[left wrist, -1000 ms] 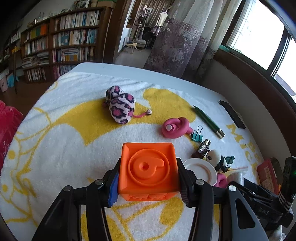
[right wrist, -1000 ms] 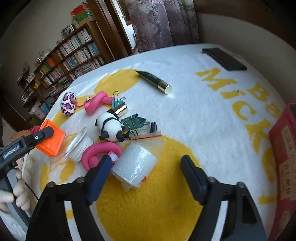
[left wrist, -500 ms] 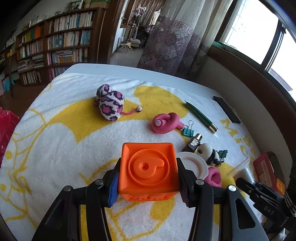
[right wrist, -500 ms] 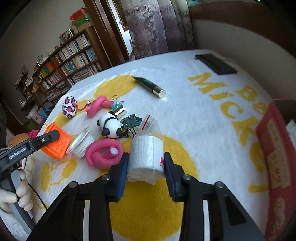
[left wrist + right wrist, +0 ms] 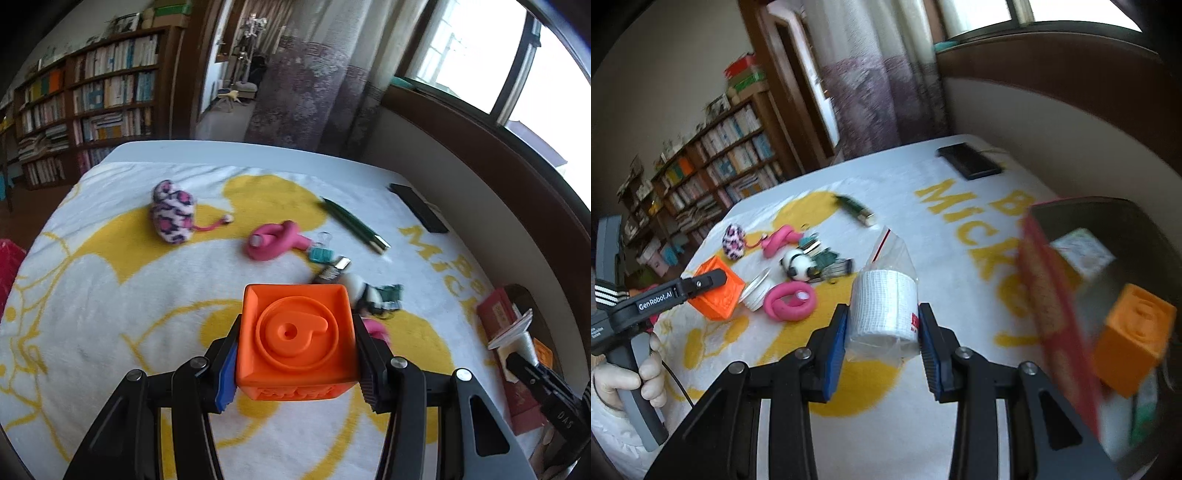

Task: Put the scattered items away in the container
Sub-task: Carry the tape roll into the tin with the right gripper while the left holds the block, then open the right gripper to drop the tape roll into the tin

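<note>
Left tool [image 5: 297,363] pinches an orange cube [image 5: 297,332] by two opposite sides, embossed spiral face up, above the yellow-and-white towel [image 5: 92,295] on the counter. Right tool [image 5: 882,332] pinches a bagged white gauze roll [image 5: 884,308], its long axis upright and the bag's open flap pointing up and away from the tool. The red container [image 5: 1056,317] lies just right of the roll and holds a second orange cube [image 5: 1130,343]. A green pen [image 5: 354,225] lies beyond the left cube, its gold tip pointing toward the container.
</note>
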A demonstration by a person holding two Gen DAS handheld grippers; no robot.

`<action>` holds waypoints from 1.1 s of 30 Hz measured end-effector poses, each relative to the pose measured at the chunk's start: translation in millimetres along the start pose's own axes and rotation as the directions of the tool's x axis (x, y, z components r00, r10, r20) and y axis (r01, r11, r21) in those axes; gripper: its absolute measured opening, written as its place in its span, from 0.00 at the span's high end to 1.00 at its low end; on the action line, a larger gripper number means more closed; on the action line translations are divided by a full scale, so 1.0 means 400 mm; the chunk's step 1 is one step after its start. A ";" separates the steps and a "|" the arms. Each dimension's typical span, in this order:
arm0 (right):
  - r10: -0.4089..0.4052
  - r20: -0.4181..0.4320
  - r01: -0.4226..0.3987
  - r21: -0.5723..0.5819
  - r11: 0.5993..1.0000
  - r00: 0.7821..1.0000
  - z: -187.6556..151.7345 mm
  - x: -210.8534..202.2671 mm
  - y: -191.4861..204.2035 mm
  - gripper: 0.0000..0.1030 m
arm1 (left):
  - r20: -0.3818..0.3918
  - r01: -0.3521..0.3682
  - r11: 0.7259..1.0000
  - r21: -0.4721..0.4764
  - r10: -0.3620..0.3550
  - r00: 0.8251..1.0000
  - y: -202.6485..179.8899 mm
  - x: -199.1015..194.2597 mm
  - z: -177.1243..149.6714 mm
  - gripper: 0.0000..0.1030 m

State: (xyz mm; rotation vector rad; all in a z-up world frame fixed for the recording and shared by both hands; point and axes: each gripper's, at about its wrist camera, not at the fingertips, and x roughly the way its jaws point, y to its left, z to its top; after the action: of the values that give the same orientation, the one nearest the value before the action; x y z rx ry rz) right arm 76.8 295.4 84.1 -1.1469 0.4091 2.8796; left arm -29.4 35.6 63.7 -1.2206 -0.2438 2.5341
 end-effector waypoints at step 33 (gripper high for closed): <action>-0.158 -0.013 0.158 0.144 0.977 0.987 -0.007 -0.109 -0.374 0.61 | -0.099 0.199 0.939 0.281 -0.178 0.979 -0.438 -0.015 -0.064 0.48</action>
State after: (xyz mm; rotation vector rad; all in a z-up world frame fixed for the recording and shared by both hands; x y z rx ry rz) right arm 127.0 442.7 76.5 -1.1047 0.4932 2.6653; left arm 30.6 198.0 102.4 -1.1133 0.0276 2.2599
